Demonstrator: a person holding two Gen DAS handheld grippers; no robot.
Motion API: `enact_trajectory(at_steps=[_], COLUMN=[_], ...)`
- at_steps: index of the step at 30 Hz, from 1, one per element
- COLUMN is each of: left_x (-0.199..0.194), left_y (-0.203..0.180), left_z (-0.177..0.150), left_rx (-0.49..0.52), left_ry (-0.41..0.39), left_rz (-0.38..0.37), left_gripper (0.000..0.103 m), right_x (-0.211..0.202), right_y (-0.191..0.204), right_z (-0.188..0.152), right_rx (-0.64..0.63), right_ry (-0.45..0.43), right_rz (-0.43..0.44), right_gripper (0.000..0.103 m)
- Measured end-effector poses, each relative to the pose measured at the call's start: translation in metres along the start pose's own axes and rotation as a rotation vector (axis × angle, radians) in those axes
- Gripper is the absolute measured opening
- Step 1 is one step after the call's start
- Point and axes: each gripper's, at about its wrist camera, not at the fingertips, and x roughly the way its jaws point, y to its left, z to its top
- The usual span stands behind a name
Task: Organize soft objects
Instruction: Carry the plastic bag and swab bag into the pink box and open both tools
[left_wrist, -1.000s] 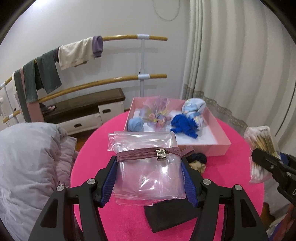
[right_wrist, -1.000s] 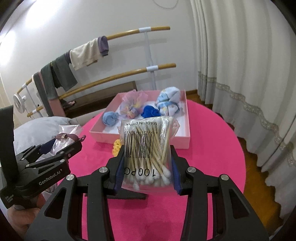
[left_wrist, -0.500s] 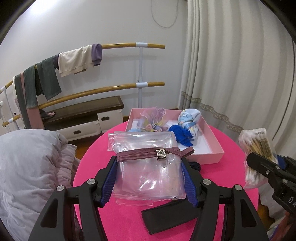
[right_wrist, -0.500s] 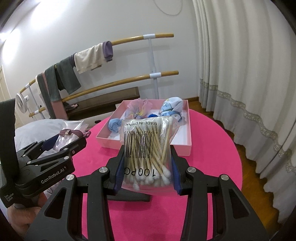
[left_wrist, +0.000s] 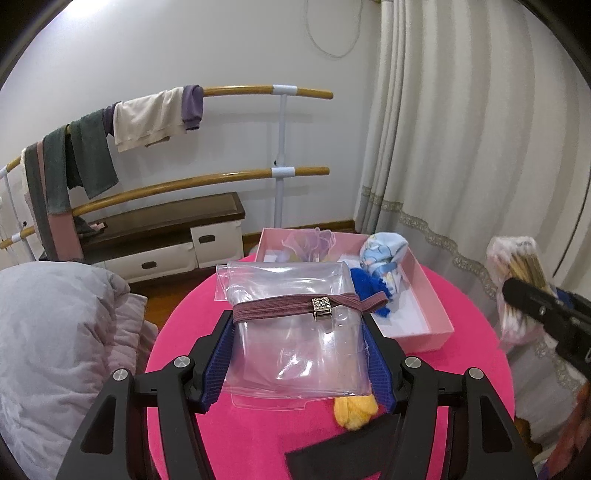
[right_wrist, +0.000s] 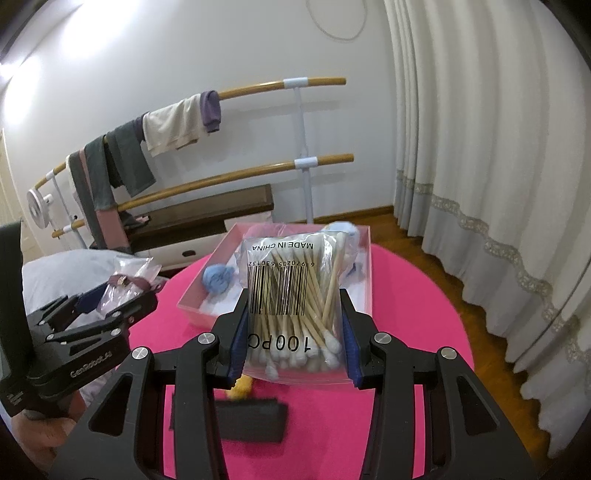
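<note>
My left gripper (left_wrist: 295, 332) is shut on a clear plastic pouch (left_wrist: 295, 332) wrapped with a mauve elastic band (left_wrist: 280, 306), held above the pink round table (left_wrist: 177, 332). My right gripper (right_wrist: 293, 325) is shut on a bag of cotton swabs (right_wrist: 291, 306), also held above the table; this bag shows at the right in the left wrist view (left_wrist: 517, 273). A pink tray (left_wrist: 424, 288) at the table's far side holds a blue scrunchie (left_wrist: 369, 286), a pale blue bundle (left_wrist: 384, 251), a sheer pink pouch (left_wrist: 314, 243) and a light blue ball (right_wrist: 218, 278).
A yellow scrunchie (left_wrist: 354, 408) and a black flat band (right_wrist: 251, 419) lie on the table near me. A grey duvet (left_wrist: 55, 350) is at the left. Wooden rails with hung clothes (left_wrist: 147, 118), a low bench (left_wrist: 155, 229) and curtains (left_wrist: 461, 147) stand behind.
Both grippers have risen and drawn back from the tray with their loads. The yellow scrunchie now shows below the left gripper's pouch.
</note>
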Motion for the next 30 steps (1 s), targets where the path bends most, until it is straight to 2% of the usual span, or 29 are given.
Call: enact_trajectory(at_steps=[6, 13, 30], left_x=[0.035, 0.093, 0.22], left_y=[0.003, 0.0, -0.014], left_z=[0.03, 0.068, 0.106], left_rx=[-0.019, -0.037, -0.059], left_ry=[0.025, 0.081, 0.226], left_rz=[-0.033, -0.086, -0.119], left_gripper=[0.06, 0.06, 0.061], right_x=[0.025, 0.069, 0.156], right_y=[-0.016, -0.033, -0.064], right_z=[0.028, 0.047, 0.031], right_rx=[0.025, 0.054, 0.114], right_ry=[0.002, 0.064, 0.227], right_rz=[0.0, 0.008, 0.004], right_gripper=[0.04, 0.04, 0.04])
